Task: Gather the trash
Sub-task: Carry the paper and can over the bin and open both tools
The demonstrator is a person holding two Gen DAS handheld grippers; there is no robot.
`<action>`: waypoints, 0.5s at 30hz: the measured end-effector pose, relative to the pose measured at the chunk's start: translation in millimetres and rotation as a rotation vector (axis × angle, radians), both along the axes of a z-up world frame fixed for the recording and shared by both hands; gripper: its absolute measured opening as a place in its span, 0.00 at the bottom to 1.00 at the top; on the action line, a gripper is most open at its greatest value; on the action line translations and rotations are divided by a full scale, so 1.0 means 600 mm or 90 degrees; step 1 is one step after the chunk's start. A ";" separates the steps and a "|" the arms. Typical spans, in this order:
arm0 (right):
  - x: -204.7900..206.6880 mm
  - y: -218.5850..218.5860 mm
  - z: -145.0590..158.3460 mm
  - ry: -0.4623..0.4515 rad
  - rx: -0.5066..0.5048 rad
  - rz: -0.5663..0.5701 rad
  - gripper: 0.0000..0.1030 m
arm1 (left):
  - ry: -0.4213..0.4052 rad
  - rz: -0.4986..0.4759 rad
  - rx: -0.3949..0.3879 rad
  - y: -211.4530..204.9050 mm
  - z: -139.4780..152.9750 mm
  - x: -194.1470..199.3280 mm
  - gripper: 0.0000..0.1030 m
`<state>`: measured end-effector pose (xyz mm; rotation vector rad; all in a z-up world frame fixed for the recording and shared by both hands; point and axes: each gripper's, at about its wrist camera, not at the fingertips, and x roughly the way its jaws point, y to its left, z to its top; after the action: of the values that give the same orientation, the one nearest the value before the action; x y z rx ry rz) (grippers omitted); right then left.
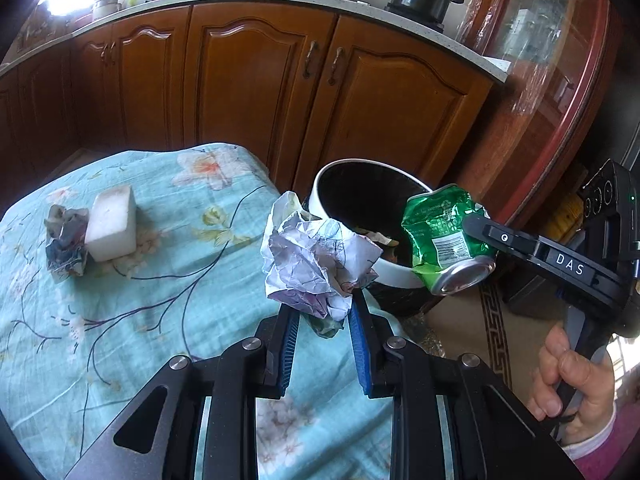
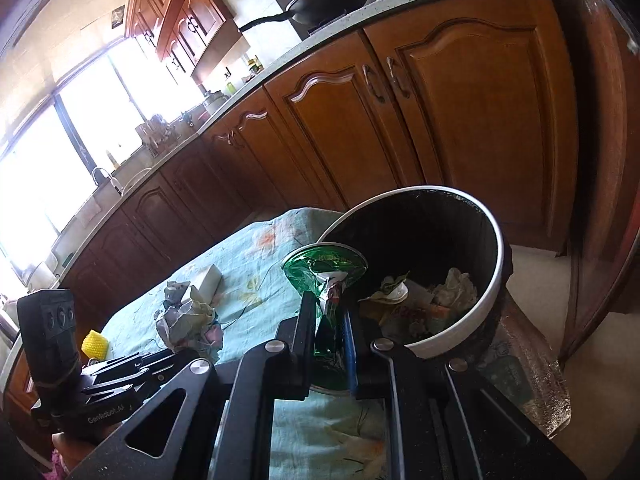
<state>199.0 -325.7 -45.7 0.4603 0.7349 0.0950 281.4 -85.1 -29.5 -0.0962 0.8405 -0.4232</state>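
Note:
My left gripper [image 1: 324,312] is shut on a crumpled white paper ball [image 1: 316,264] and holds it above the table's right edge, just left of the trash bin [image 1: 320,196]. My right gripper [image 2: 330,312] is shut on a crushed green can [image 2: 326,276], which also shows in the left wrist view [image 1: 444,236], held at the bin's rim [image 2: 492,280]. The white-rimmed bin has a dark inside and holds scraps of trash [image 2: 424,300]. In the right wrist view the left gripper [image 2: 132,364] shows with its paper ball [image 2: 188,320].
A table with a blue floral cloth [image 1: 160,300] carries a white foam block [image 1: 112,222], a second crumpled paper [image 1: 66,244] beside it, and a yellow object [image 2: 95,344]. Wooden cabinets [image 1: 256,80] stand behind. A patterned rug [image 1: 496,340] lies on the floor right of the table.

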 end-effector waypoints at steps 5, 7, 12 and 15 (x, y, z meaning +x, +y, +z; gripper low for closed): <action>0.008 -0.023 0.007 -0.007 -0.007 -0.020 0.12 | -0.001 -0.019 0.003 -0.029 0.002 0.031 0.23; 0.011 -0.030 0.008 -0.009 -0.013 -0.026 0.12 | 0.001 -0.027 0.004 -0.040 0.000 0.043 0.23; 0.029 -0.050 0.006 -0.006 -0.031 -0.040 0.12 | 0.002 -0.043 0.012 -0.070 -0.001 0.078 0.23; 0.039 -0.061 0.001 0.000 -0.038 -0.047 0.12 | 0.003 -0.052 0.019 -0.089 -0.002 0.098 0.23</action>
<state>222.1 -362.6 -44.9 0.4306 0.7181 0.0043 340.0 -138.2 -30.8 -0.0356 0.8569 -0.4875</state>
